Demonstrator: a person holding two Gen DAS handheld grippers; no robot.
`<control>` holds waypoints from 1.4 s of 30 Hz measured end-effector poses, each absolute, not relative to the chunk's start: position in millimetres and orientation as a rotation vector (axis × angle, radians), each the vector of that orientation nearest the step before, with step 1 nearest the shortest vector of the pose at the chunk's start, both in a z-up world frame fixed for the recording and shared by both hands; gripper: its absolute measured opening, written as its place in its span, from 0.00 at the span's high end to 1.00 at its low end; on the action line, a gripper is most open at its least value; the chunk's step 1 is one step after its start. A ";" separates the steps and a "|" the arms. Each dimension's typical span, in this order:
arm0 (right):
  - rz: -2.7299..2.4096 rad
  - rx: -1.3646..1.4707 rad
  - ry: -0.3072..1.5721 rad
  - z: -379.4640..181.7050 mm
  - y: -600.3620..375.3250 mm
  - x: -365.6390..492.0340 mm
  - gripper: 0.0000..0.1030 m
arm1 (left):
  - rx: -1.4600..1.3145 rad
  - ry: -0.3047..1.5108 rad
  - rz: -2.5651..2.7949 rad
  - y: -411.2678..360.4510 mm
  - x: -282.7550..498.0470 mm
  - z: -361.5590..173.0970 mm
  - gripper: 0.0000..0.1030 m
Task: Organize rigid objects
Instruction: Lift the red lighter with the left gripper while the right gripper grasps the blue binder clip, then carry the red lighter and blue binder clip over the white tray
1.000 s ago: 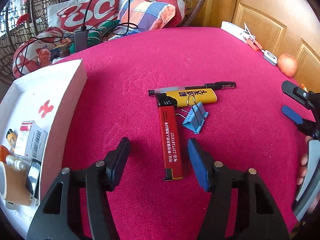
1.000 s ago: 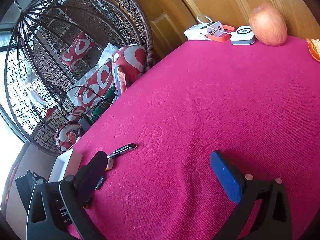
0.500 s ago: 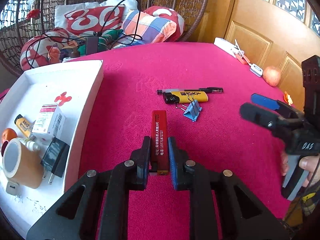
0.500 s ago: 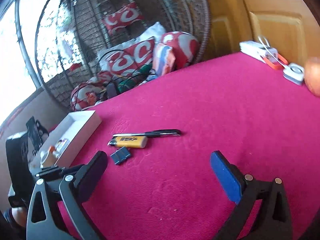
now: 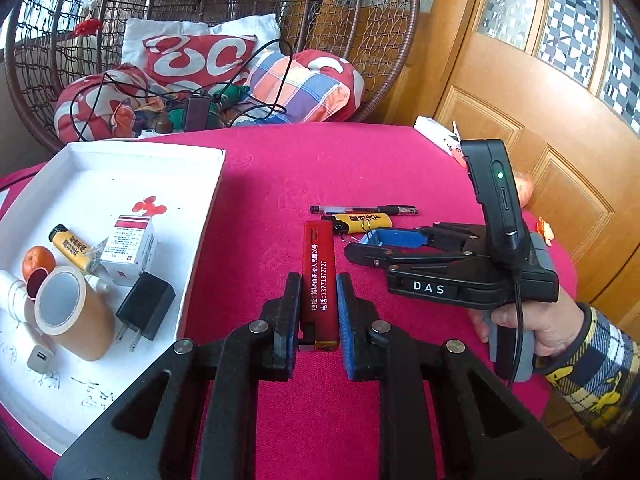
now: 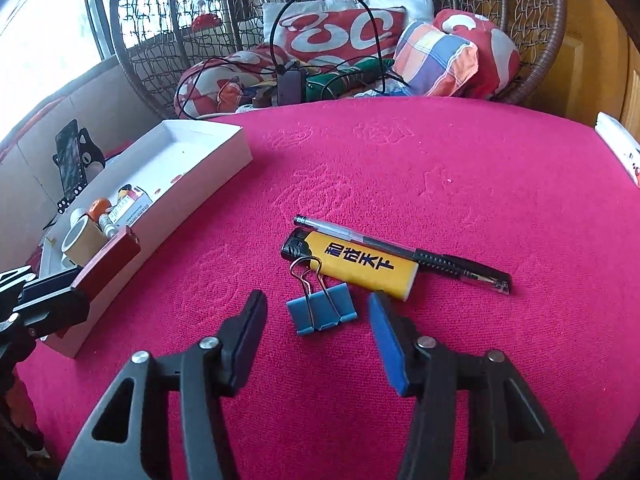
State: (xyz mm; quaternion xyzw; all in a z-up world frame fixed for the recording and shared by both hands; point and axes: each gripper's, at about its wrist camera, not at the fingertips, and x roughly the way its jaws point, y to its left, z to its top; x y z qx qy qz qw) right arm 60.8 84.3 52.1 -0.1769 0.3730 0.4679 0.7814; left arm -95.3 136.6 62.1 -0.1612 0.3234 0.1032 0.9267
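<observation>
While the white box (image 5: 208,200) waits at the table's (image 5: 280,172) left edge, partly filled, I judge I'm mid-transfer: my left gripper (image 5: 318,312) pinches the red lighter (image 5: 319,276), lifted beside the box wall. Next, carry it over the rim and release. My right gripper (image 6: 318,320), fingers spread, hovers around the blue binder clip (image 6: 322,312), touching the yellow lighter (image 6: 360,266) mid-table, beside the pen (image 6: 400,248).

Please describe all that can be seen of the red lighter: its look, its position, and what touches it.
The red lighter is a long, slim bar with a glossy dark red body and white printed characters and digits along one face. Its near end looks metallic and gold. The left gripper is shut on its rear part, one finger on each long side. In the right wrist view it looks lifted clear of the pink tablecloth, near the white tray.
</observation>
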 end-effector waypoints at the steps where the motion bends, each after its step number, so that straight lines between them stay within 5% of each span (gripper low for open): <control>1: 1.023 -0.402 0.800 52.0 86.5 58.1 0.58 | -0.325 0.661 0.210 135.3 -95.3 62.7 0.84; 3: 1.025 -0.442 0.783 51.1 88.5 52.1 0.69 | -0.318 0.655 0.206 133.0 -95.5 64.3 0.84; 42: 1.148 -0.257 0.653 115.7 76.3 -5.4 0.69 | -0.349 0.514 0.302 155.7 -140.0 92.3 0.84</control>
